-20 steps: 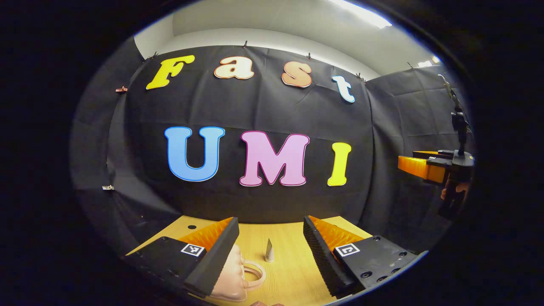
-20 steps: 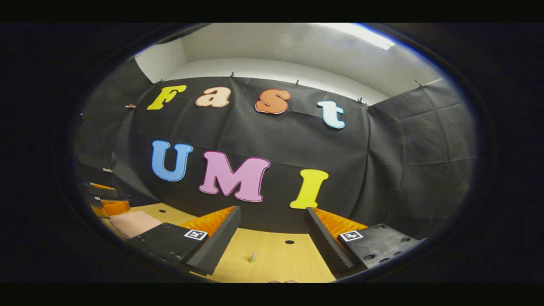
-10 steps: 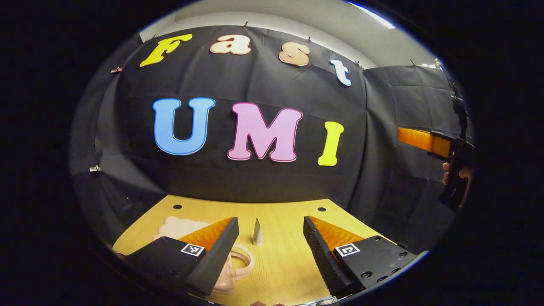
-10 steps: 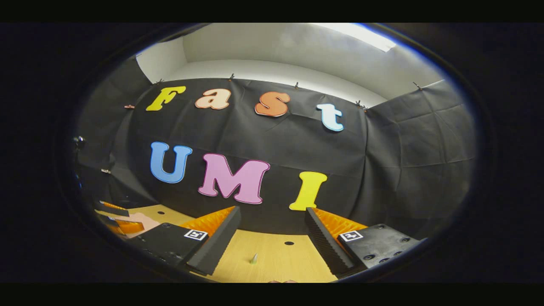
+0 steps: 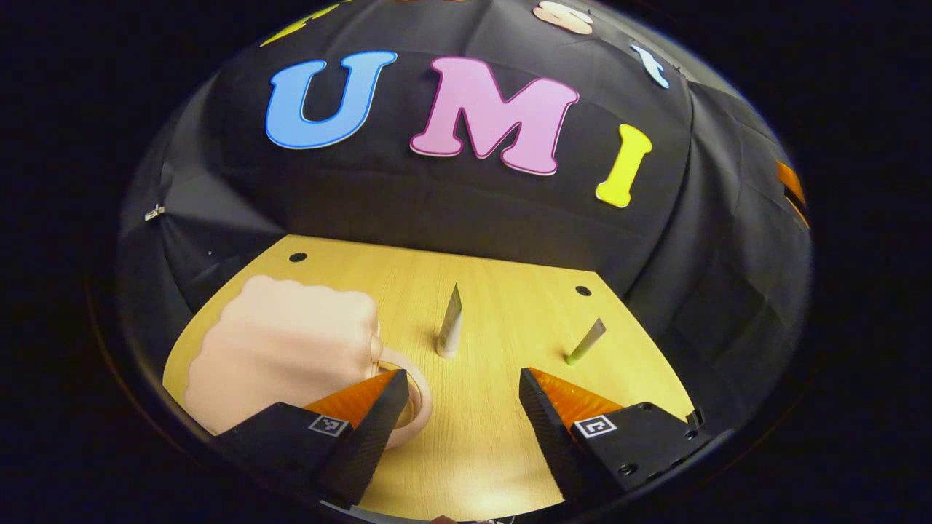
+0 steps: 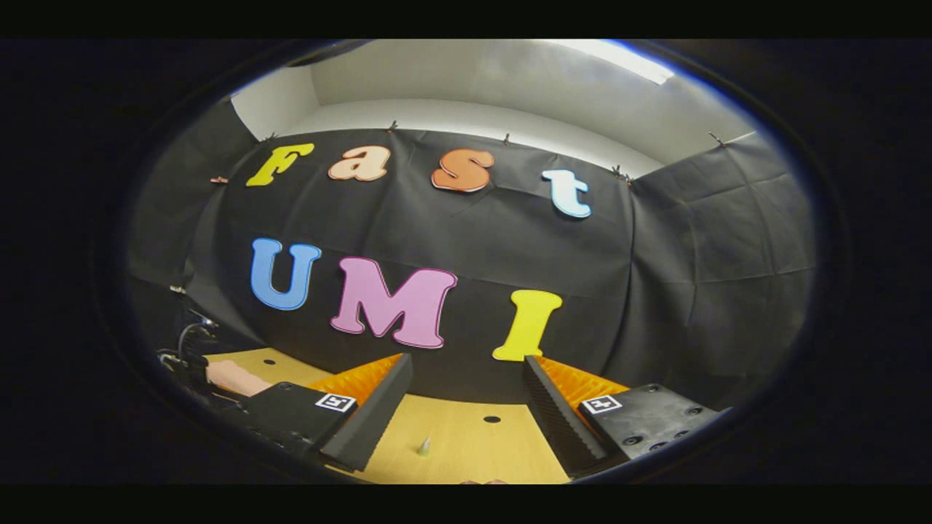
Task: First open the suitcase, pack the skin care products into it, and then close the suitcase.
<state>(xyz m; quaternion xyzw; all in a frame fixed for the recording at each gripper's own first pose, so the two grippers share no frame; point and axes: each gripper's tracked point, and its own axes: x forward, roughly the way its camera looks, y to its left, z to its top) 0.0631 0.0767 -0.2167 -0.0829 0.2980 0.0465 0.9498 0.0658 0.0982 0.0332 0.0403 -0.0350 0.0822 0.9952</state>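
A small pink suitcase with a scalloped edge lies shut on the wooden table, its ring handle pointing right. My left gripper hovers open just above the table, its left finger over the handle, nothing between the fingers. A silver tube stands upright ahead of it. A slimmer tube with a green cap stands tilted to the right. My right gripper is open and empty, held higher and facing the wall. In the right gripper view, a tube's tip pokes up below and the suitcase sits far left.
Black cloth walls close in the table at the back and on both sides. Small round holes mark the tabletop near its back edge. The other gripper shows at the far right edge of the left gripper view.
The left gripper has tipped down and dropped toward the table: the suitcase top, more tabletop and the green-capped tube have come into view. The right gripper has barely moved.
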